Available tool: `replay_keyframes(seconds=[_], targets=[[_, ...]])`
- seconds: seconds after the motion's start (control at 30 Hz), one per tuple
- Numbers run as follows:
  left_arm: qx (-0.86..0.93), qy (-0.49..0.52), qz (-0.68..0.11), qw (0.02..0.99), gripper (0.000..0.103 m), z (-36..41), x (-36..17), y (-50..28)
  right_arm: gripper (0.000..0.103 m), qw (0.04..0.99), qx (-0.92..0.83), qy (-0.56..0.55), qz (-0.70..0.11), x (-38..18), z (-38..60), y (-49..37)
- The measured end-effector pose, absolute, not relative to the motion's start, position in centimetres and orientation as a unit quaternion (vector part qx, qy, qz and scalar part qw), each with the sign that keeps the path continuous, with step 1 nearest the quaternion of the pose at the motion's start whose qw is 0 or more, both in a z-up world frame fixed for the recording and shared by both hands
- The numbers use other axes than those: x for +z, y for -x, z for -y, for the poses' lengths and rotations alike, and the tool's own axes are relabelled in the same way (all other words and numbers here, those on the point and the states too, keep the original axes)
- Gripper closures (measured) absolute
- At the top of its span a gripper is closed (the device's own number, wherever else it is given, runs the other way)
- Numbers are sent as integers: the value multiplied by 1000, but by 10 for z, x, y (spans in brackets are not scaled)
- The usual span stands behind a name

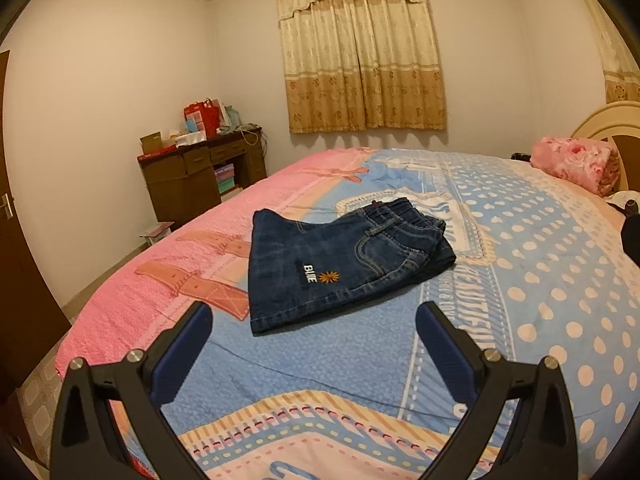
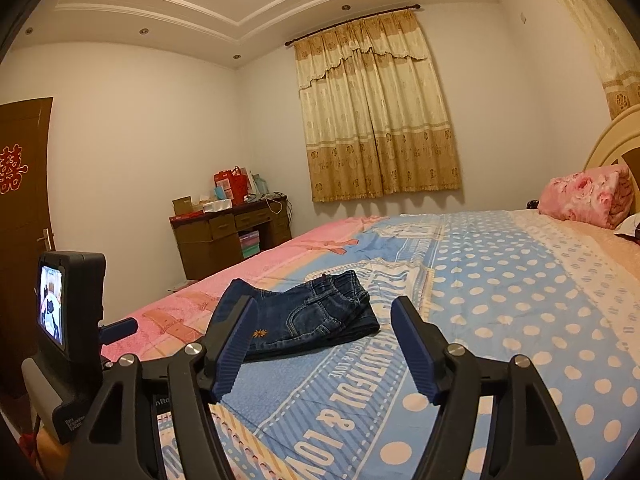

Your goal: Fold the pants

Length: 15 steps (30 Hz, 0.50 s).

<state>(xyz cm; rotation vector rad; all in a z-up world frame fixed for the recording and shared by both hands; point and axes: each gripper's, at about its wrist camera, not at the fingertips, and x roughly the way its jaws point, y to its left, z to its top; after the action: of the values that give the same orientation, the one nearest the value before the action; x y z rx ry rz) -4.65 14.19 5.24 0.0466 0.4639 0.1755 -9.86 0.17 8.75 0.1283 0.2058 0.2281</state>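
Note:
A small pair of dark blue jeans [image 1: 340,264] lies folded into a compact stack on the bed, with a "BLUE" patch and an orange flower on top. It also shows in the right wrist view [image 2: 308,320]. My left gripper [image 1: 314,316] is open and empty, held just short of the jeans' near edge, above the sheet. My right gripper [image 2: 324,312] is open and empty, back from the jeans; its left finger [image 2: 234,344] overlaps their near left corner in the view. The left gripper's body with its screen [image 2: 72,316] shows at the left of the right wrist view.
The bed [image 1: 540,280] has a pink and blue dotted sheet. A rolled pink floral blanket [image 1: 576,162] lies by the headboard at the right. A cluttered brown desk [image 1: 204,176] stands past the bed's left edge. A brown door [image 2: 24,208] is at far left.

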Motion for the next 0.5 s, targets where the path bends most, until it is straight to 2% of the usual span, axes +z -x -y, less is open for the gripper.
replay_keyframes(seconds=[0.5], targets=[[93, -17, -214, 972, 0, -143, 58, 53, 32, 985, 117, -72, -107, 86, 1, 98]])
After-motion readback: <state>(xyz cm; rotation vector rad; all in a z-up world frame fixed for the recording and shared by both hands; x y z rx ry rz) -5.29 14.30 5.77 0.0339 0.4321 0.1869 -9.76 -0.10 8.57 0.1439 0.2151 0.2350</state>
